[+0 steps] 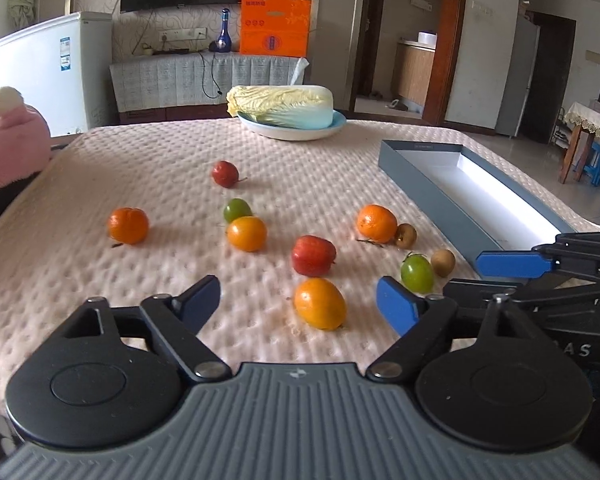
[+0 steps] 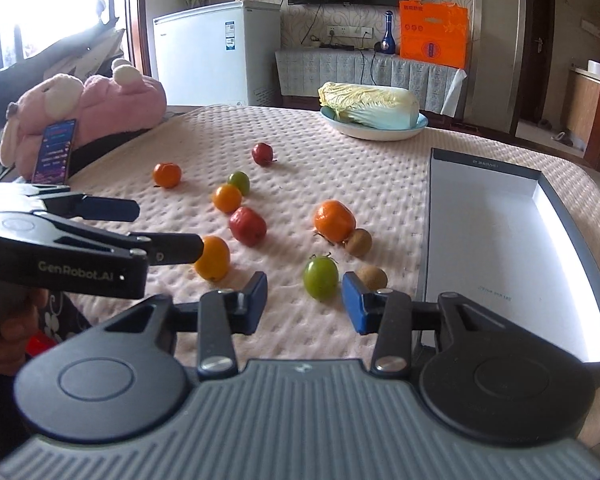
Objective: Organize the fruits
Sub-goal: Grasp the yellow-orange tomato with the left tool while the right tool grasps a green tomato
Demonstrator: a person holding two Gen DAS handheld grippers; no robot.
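Note:
Several small fruits lie loose on the pink quilted cover (image 1: 100,280). My left gripper (image 1: 300,304) is open, and a yellow-orange fruit (image 1: 320,309) lies between its fingers, untouched by either pad. My right gripper (image 2: 305,300) is open, narrower, with a green tomato (image 2: 321,282) just ahead of its gap and no pad on it. A brown kiwi (image 2: 374,277) sits by its right finger. Further out are a red fruit (image 1: 313,255), two mandarins (image 1: 377,223) (image 1: 128,225), an orange fruit (image 1: 247,233), a second green tomato (image 1: 237,209) and a small red fruit (image 1: 225,173).
An open grey box (image 2: 484,168) with a white inside lies along the right of the cover, with nothing in it. A cabbage (image 1: 280,104) rests on a pale blue plate (image 1: 336,125) at the far edge. A pink plush toy (image 2: 112,108) and a phone (image 2: 56,152) sit at the left.

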